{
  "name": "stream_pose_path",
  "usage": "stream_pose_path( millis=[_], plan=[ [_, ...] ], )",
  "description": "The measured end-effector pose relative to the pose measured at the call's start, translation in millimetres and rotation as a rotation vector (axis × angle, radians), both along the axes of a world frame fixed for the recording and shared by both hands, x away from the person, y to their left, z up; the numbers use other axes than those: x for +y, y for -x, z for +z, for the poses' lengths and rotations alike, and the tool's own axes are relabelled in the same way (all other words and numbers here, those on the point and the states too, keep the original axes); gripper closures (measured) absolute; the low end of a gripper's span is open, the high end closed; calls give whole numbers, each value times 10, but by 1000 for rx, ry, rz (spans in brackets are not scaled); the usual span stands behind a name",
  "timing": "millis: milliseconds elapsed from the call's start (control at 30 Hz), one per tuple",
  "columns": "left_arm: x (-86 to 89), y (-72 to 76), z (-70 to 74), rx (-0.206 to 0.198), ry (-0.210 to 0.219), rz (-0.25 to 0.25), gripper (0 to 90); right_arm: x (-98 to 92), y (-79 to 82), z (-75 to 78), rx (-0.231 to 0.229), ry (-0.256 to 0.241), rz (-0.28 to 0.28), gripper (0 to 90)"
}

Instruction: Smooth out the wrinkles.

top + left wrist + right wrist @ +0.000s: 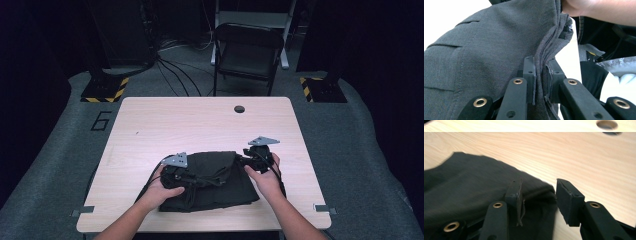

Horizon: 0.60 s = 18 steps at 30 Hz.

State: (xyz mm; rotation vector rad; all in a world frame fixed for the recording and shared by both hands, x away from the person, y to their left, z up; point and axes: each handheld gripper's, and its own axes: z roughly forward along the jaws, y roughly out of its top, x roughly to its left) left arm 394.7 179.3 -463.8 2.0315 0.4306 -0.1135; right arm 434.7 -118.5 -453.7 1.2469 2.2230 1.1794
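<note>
A dark grey folded garment (215,182) lies on the front middle of the wooden table (200,125). My left gripper (184,174) sits at the garment's left side. In the left gripper view it (541,80) is shut on several stacked fabric layers (486,50) along an edge. At the garment's right corner my right gripper (248,156) is open. In the right gripper view it (539,195) straddles the corner of the cloth (469,182), pads apart and not pressing it. A hand holds each gripper.
A round cable hole (239,109) sits in the table's far middle, also seen as the hole (607,124) in the right gripper view. A black folding chair (247,52) stands behind the table, with cables on the floor beside it.
</note>
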Motion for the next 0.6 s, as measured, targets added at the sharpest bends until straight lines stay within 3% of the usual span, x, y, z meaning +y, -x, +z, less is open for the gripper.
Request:
stream_pose_path(
  millis=[233, 400, 600],
  plan=[
    [55, 37, -20, 1, 2, 17, 769, 214, -64, 172, -21, 5, 31, 570],
    [64, 69, -27, 0, -14, 12, 769, 242, -93, 302, -44, -36, 23, 561],
    [66, 86, -36, 5, -15, 17, 744, 439, -9, 237, -17, -3, 121, 551]
  ],
)
